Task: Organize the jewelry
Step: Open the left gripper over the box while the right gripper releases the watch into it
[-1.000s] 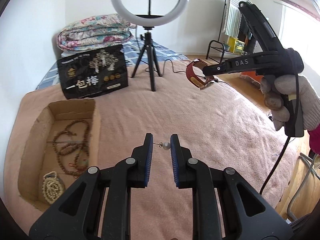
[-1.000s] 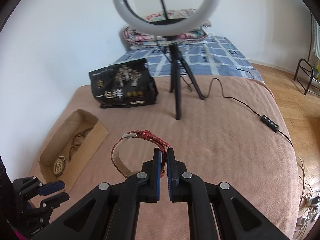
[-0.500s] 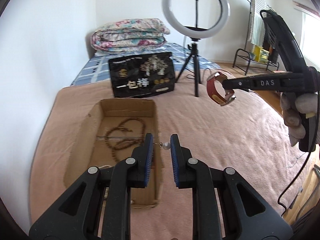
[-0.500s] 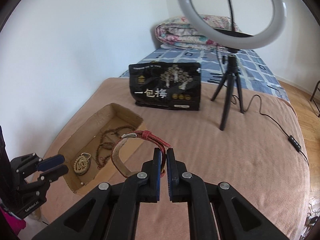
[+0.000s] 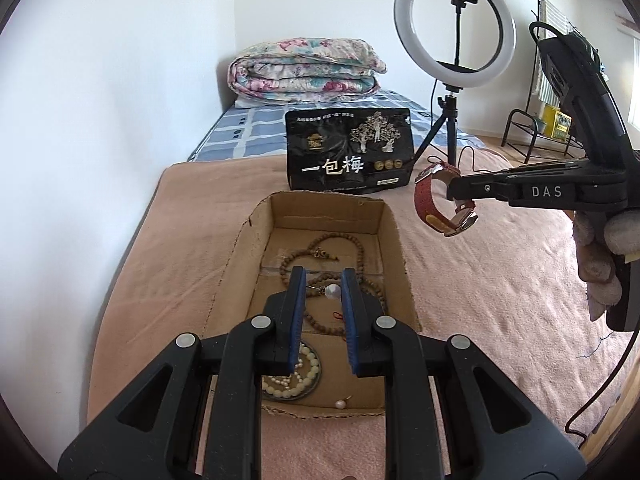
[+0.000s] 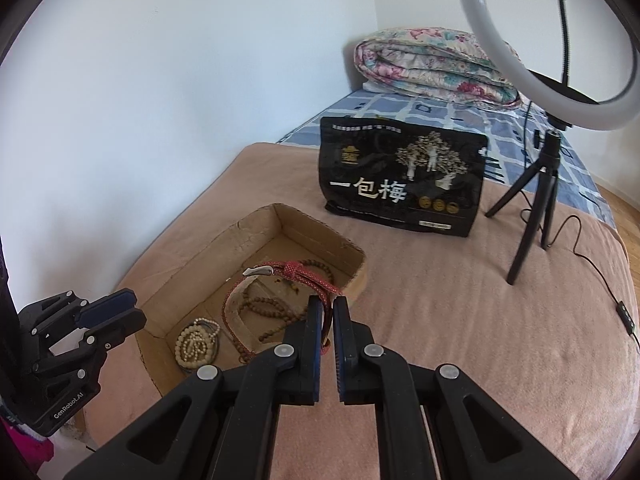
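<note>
Left claw (image 5: pixel 323 292) pinches a small pearl earring (image 5: pixel 331 290) between its blue pads, up over the cardboard box (image 5: pixel 394 240). The earring's thin pin points to the L pad, pearl near the R pad.

Right claw (image 6: pixel 327 320) is pressed tight on the strap of a red watch (image 6: pixel 298 272). The watch hangs in the air over the box's 3 o'clock side. In the left view the watch (image 5: pixel 434 204) sits at 2 o'clock from the box, w/ a gloved hand (image 5: pixel 604 248) on the claw handle.

The box lies on a pink blanket (image 6: pixel 460 320) on the bed. Inside it: brown bead strings (image 5: pixel 360 256) in the middle, a round coil of pale beads (image 5: pixel 298 376) at the near end, and one loose pearl earring (image 5: pixel 341 403) at 6 o'clock by the near wall.

Behind the box, at 12 o'clock, stands a black snack bag (image 5: pixel 350 152). A ring light (image 5: pixel 454 28) on a small tripod stands at 1 o'clock, past the bag. A folded flower quilt (image 5: pixel 304 70) lies far back by the wall.
</note>
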Action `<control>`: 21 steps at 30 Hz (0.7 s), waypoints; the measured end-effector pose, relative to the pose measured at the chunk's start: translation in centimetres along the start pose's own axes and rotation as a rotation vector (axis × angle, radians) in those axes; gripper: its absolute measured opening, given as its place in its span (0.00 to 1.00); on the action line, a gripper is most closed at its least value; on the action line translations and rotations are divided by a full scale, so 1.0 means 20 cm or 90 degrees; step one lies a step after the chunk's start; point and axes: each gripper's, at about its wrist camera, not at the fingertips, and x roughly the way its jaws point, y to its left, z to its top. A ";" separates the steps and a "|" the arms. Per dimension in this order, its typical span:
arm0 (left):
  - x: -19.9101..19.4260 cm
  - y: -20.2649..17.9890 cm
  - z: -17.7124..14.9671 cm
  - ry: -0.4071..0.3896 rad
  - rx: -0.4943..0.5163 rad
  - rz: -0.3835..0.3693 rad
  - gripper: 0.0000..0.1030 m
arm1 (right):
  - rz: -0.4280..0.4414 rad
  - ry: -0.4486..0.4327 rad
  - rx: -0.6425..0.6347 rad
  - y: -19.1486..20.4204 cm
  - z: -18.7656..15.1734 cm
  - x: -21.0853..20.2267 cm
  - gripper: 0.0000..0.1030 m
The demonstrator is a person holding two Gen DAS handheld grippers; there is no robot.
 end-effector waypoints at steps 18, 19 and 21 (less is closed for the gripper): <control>0.10 0.13 -0.05 0.033 -0.061 0.028 0.16 | -0.004 0.035 -0.007 0.14 0.04 0.33 0.03; 0.11 0.13 -0.05 0.034 -0.061 0.027 0.16 | -0.003 0.036 -0.008 0.15 0.04 0.34 0.03; 0.11 0.13 -0.06 0.036 -0.059 0.027 0.16 | -0.004 0.037 -0.013 0.16 0.04 0.35 0.03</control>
